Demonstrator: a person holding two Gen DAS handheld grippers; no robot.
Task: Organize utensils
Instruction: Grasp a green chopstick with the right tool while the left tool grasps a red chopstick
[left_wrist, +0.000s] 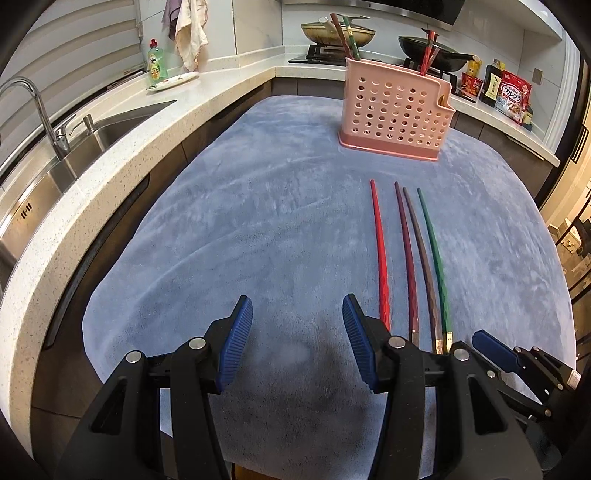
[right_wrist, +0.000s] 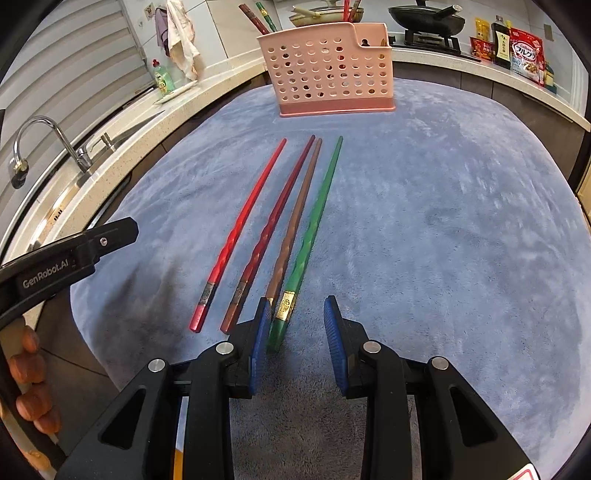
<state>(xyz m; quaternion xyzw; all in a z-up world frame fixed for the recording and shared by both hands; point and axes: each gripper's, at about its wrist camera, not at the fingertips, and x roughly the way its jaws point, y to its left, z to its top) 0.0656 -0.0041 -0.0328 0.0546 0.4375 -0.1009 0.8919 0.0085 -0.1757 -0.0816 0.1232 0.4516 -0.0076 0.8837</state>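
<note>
- Presently, the right tongs (right_wrist: 295, 325) are held released, straddling the green chopstick (right_wrist: 314, 229) lying on the desk (right_wrist: 443, 221).
- It should be clenched near its banded end, then carried to the pink holder (right_wrist: 328, 70).
- The left tongs (left_wrist: 297, 339) hang released, empty.

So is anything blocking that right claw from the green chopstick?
Nothing visible. The right gripper is open, and the green chopstick has its near end lying between the fingers. The brown chopstick lies close alongside on its left.
</note>
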